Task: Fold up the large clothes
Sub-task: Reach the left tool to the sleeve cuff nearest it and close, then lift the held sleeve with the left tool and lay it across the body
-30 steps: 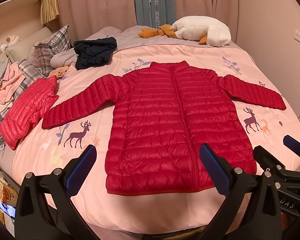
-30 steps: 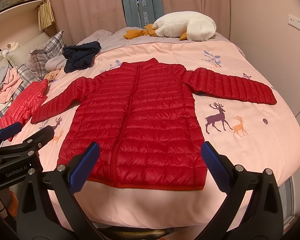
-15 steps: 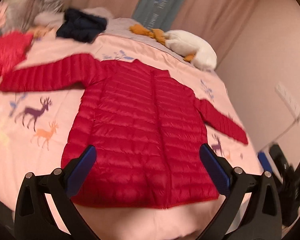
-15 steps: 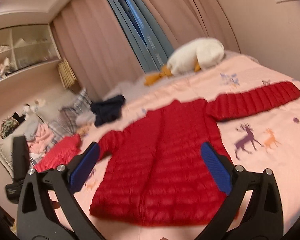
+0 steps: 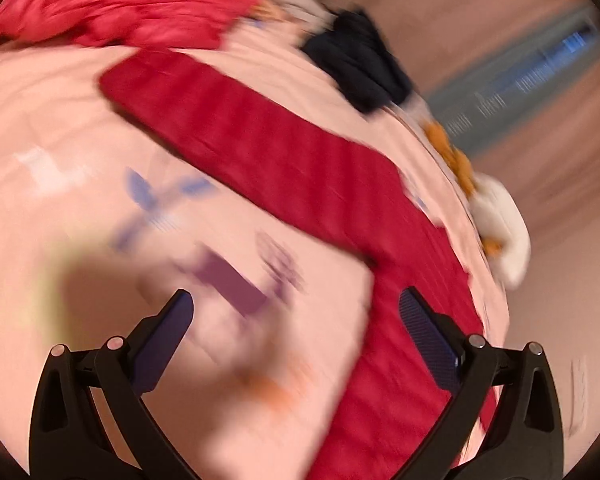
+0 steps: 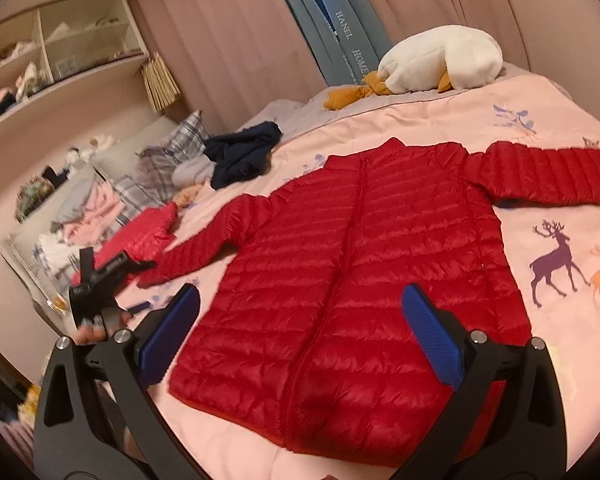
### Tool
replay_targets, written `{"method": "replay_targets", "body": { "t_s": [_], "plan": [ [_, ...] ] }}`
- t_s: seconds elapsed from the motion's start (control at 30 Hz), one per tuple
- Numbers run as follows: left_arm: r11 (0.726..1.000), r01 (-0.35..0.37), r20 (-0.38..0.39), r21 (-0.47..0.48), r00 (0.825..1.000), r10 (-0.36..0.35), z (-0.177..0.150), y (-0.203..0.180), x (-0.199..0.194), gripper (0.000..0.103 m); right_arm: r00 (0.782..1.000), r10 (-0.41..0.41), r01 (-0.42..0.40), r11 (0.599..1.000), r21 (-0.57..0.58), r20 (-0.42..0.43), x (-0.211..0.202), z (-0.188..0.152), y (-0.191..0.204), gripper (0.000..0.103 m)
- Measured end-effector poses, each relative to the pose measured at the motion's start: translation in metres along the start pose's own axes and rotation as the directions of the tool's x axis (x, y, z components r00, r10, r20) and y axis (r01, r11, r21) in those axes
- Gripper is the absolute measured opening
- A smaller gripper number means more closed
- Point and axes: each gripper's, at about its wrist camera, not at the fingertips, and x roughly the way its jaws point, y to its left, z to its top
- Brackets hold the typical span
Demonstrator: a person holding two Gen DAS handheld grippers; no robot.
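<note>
A red quilted jacket [image 6: 352, 280] lies flat on the pink bedspread [image 6: 440, 120], zip up, both sleeves spread out. My right gripper [image 6: 300, 334] hangs open above the jacket's lower hem, nothing between its blue pads. The left wrist view is blurred: my left gripper [image 5: 296, 324] is open over the bedspread [image 5: 40, 128] just below the jacket's left sleeve [image 5: 252, 136], its right pad near the jacket's side. In the right wrist view the left gripper [image 6: 100, 284] appears at the left, near that sleeve's cuff, held by a hand.
A second, pinker jacket [image 6: 140, 240] lies bunched at the bed's left edge. A dark navy garment [image 6: 240, 152], plaid pillows [image 6: 168, 160] and a white plush duck [image 6: 440, 64] lie toward the head. Shelves [image 6: 60, 64] and curtains stand behind.
The left gripper has swung left and down toward the jacket's left sleeve, blurring its view. The right gripper has come down closer over the jacket's hem.
</note>
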Motion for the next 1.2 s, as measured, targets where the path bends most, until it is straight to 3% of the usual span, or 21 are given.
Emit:
{"method": "replay_targets", "body": {
  "t_s": [0.1, 0.23, 0.37, 0.53, 0.63, 0.67, 0.7, 0.73, 0.77, 0.8, 0.9, 0.97, 1.07, 1.2],
  "plan": [
    [0.993, 0.039, 0.012, -0.114, 0.999, -0.037, 0.03, 0.033, 0.014, 0.102, 1.0, -0.02, 0.019, 0.999, -0.04, -0.01, 0.008, 0.0, 0.006, 0.101],
    [0.953, 0.134, 0.046, -0.272, 0.991, -0.126, 0.057, 0.069, 0.032, 0.102, 0.999, -0.039, 0.037, 0.998, -0.055, -0.037, 0.022, 0.001, 0.006, 0.101],
    [0.932, 0.202, 0.108, -0.302, 0.978, -0.177, 0.08, 0.077, 0.041, 0.102, 0.996, -0.054, 0.051, 0.998, -0.047, -0.066, 0.035, 0.001, 0.002, 0.101],
    [0.902, 0.212, 0.158, -0.376, 0.974, -0.163, 0.099, 0.083, 0.049, 0.102, 0.993, -0.083, 0.077, 0.995, -0.066, -0.081, 0.046, 0.003, 0.001, 0.101],
    [0.903, 0.187, 0.166, -0.386, 0.977, -0.131, 0.108, 0.081, 0.055, 0.1, 0.992, -0.095, 0.089, 0.993, -0.076, -0.081, 0.049, 0.002, 0.001, 0.101],
    [0.909, 0.172, 0.163, -0.379, 0.98, -0.117, 0.11, 0.079, 0.056, 0.089, 0.992, -0.101, 0.094, 0.993, -0.077, -0.082, 0.05, 0.003, 0.001, 0.101],
    [0.92, 0.134, 0.138, -0.369, 0.986, -0.089, 0.111, 0.078, 0.06, 0.068, 0.991, -0.105, 0.099, 0.992, -0.077, -0.082, 0.051, 0.003, 0.0, 0.101],
    [0.925, 0.097, 0.104, -0.367, 0.993, -0.063, 0.111, 0.079, 0.065, 0.056, 0.99, -0.112, 0.106, 0.992, -0.075, -0.083, 0.051, 0.003, -0.001, 0.101],
    [0.927, 0.058, 0.06, -0.371, 0.997, -0.039, 0.111, 0.082, 0.073, 0.032, 0.989, -0.119, 0.114, 0.991, -0.071, -0.082, 0.052, 0.003, -0.003, 0.101],
    [0.926, 0.045, 0.048, -0.376, 0.998, -0.029, 0.109, 0.086, 0.075, 0.019, 0.989, -0.124, 0.119, 0.991, -0.067, -0.08, 0.052, 0.003, -0.005, 0.101],
    [0.916, 0.052, 0.065, -0.398, 0.997, -0.029, 0.106, 0.092, 0.07, 0.014, 0.989, -0.128, 0.125, 0.991, -0.043, -0.079, 0.05, 0.002, -0.011, 0.101],
    [0.929, 0.019, 0.075, -0.37, 0.997, 0.01, 0.106, 0.084, 0.063, 0.011, 0.988, -0.131, 0.129, 0.991, -0.031, -0.078, 0.048, 0.002, -0.014, 0.101],
    [0.966, 0.005, 0.147, -0.258, 0.989, 0.034, 0.108, 0.042, 0.036, 0.01, 0.987, -0.145, 0.143, 0.989, -0.03, -0.068, 0.042, 0.001, -0.02, 0.101],
    [0.997, 0.044, 0.248, -0.07, 0.969, -0.026, 0.112, -0.035, -0.004, 0.01, 0.987, -0.148, 0.148, 0.989, -0.012, -0.061, 0.035, -0.001, -0.028, 0.101]
  ]
}}
